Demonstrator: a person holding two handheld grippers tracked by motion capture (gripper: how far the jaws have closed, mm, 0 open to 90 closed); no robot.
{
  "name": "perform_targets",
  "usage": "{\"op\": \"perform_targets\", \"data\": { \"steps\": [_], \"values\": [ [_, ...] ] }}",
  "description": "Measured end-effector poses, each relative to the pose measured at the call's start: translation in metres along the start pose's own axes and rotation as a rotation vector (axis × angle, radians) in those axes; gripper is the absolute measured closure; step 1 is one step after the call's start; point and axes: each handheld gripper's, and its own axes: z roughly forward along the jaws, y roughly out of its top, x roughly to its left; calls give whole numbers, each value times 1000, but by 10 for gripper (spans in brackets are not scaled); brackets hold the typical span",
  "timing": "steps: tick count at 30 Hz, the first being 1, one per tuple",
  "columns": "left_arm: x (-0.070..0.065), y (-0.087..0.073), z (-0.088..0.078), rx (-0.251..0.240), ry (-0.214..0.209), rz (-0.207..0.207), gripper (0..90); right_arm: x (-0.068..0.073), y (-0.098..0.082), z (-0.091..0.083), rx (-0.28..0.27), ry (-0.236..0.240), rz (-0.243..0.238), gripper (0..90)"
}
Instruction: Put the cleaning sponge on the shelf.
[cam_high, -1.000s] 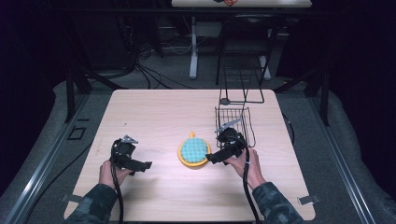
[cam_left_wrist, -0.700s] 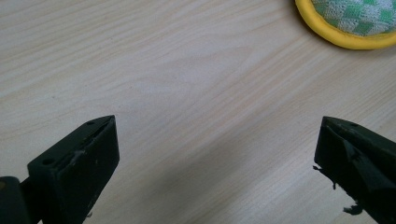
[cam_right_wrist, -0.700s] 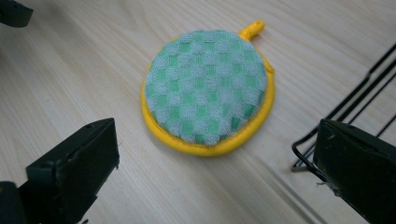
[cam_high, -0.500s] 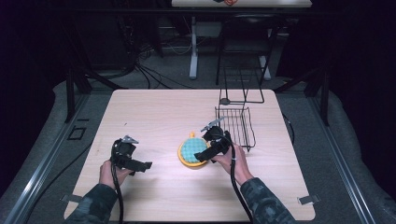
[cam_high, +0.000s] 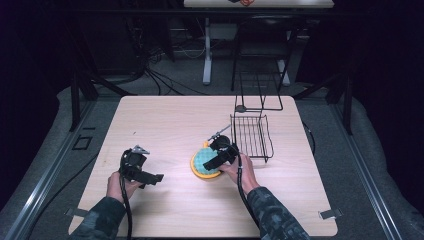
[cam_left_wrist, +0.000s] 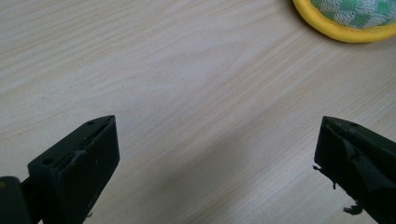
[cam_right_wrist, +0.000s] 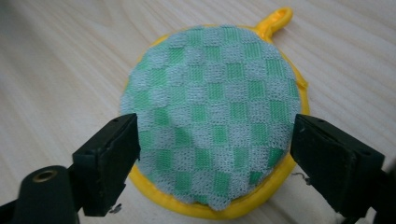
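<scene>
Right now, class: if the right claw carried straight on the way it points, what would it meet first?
Most likely the sponge: the right claw points down at its green checked face, jaws standing either side of it, just been closing, not yet pressing. The table lies directly beneath. Depth is hard to judge.

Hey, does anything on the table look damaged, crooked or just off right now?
Mostly tidy. One oddity: the green checked cover on the round yellow pad sits off-centre, its near edge ragged and spilling over the yellow rim. The wire basket stands upright beside it, and nothing is spilled on the table.
</scene>
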Motion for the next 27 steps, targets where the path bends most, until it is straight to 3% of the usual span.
{"op": "perform_targets", "data": {
  "steps": [5,10,13,24,27],
  "values": [
    [0,0,0,2,0,2,0,-3,-1,9,12,-24,26,231],
    [0,0,0,18,3,2,0,-4,-2,12,30,-15,47,320],
    [0,0,0,17,0,5,0,-3,-9,13,-3,-9,40,393],
    [0,0,1,20,3,4,0,-4,-14,12,-25,-9,95,569],
    [-1,-1,0,18,5,5,0,-2,-16,12,-39,-24,87,620]
  ]
}}
